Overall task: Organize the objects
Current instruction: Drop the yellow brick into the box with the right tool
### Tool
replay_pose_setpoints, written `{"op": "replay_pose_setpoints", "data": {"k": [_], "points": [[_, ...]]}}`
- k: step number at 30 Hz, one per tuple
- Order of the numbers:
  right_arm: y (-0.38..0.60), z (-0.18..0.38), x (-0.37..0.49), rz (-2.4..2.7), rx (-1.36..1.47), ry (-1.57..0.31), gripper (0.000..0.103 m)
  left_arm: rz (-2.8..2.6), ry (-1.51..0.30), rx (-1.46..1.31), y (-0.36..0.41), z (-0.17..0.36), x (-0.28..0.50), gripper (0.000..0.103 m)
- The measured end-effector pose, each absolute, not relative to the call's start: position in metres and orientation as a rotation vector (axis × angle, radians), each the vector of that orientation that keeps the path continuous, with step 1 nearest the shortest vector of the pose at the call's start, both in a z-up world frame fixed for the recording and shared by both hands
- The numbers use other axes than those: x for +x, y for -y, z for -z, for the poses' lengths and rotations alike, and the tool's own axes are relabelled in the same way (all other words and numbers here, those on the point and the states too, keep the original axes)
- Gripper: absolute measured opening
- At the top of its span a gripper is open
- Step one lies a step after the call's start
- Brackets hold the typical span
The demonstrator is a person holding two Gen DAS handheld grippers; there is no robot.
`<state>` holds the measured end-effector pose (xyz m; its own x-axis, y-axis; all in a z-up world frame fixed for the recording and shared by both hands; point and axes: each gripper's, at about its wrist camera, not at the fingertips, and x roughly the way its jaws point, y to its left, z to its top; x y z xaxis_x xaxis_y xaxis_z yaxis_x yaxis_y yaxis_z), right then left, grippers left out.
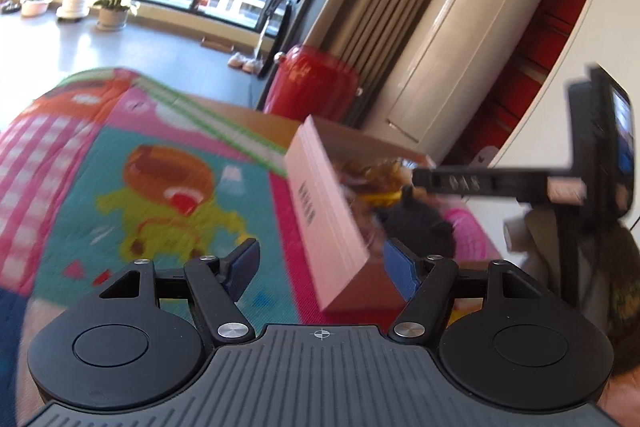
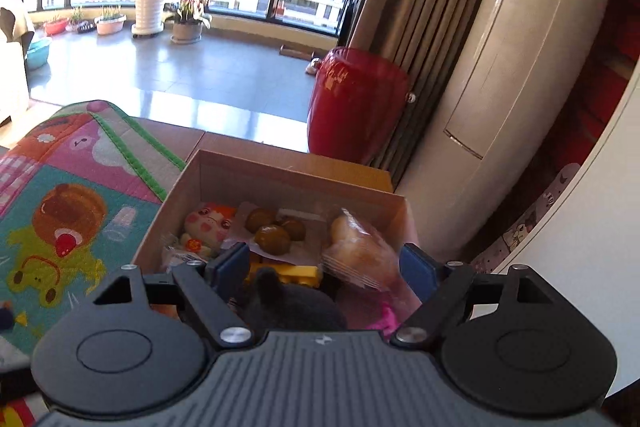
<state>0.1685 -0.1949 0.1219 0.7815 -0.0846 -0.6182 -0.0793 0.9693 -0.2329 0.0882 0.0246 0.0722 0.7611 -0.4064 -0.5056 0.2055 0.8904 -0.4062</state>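
Observation:
An open cardboard box (image 2: pixel 280 175) stands on a colourful play mat (image 2: pixel 72 219). It holds a plush pig with orange hair (image 2: pixel 208 223), a packet of brown round fruits (image 2: pixel 272 231), a wrapped bread (image 2: pixel 360 251), a yellow block (image 2: pixel 296 273) and a dark grey plush toy (image 2: pixel 292 301). My right gripper (image 2: pixel 324 267) hangs open over the box. The grey plush lies loose below its fingers, and the pads do not press on it. In the blurred left wrist view, my left gripper (image 1: pixel 322 267) is open at the near corner of the box (image 1: pixel 328 211).
A red ceramic drum stool (image 2: pixel 352 99), a curtain and a tall standing air conditioner (image 2: pixel 500 67) stand behind the box. The mat (image 1: pixel 160 187) stretches out to the left. Potted plants (image 2: pixel 188 23) line the window. The right gripper's body (image 1: pixel 480 183) reaches over the box.

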Motion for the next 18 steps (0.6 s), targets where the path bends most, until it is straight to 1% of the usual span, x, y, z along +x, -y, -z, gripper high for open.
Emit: {"op": "replay_pose_setpoints", "data": {"k": [2,4,6,9,11,12,13,14,15,17,18], "points": [[0.215,-0.126,0.151,-0.015,-0.232,-0.632,0.085,0.335,-0.609,-0.313,-0.011,-0.078,0.097,0.073],[0.240,-0.129,0.130,-0.053,-0.207,-0.583,0.093,0.332,-0.603,-0.270,0.004,-0.081,0.108,0.073],[0.262,-0.125,0.112,-0.107,-0.192,-0.566,0.098,0.314,-0.616,-0.219,0.018,-0.078,0.119,0.073],[0.281,-0.107,0.096,-0.162,-0.187,-0.606,0.098,0.261,-0.650,-0.149,0.035,-0.069,0.134,0.073],[0.283,-0.093,0.092,-0.186,-0.197,-0.633,0.092,0.223,-0.683,-0.120,0.039,-0.059,0.141,0.073],[0.282,-0.086,0.093,-0.201,-0.205,-0.651,0.084,0.208,-0.693,-0.115,0.039,-0.055,0.142,0.077],[0.280,-0.080,0.095,-0.214,-0.208,-0.664,0.079,0.200,-0.697,-0.114,0.037,-0.051,0.143,0.081],[0.279,-0.078,0.095,-0.235,-0.195,-0.664,0.078,0.196,-0.693,-0.117,0.033,-0.049,0.144,0.083],[0.275,-0.075,0.094,-0.242,-0.191,-0.665,0.080,0.184,-0.685,-0.119,0.028,-0.049,0.143,0.085],[0.265,-0.073,0.095,-0.240,-0.203,-0.656,0.080,0.117,-0.662,-0.105,0.018,-0.049,0.139,0.084],[0.263,-0.072,0.097,-0.234,-0.203,-0.655,0.081,0.097,-0.648,-0.101,0.011,-0.048,0.139,0.089]]}}
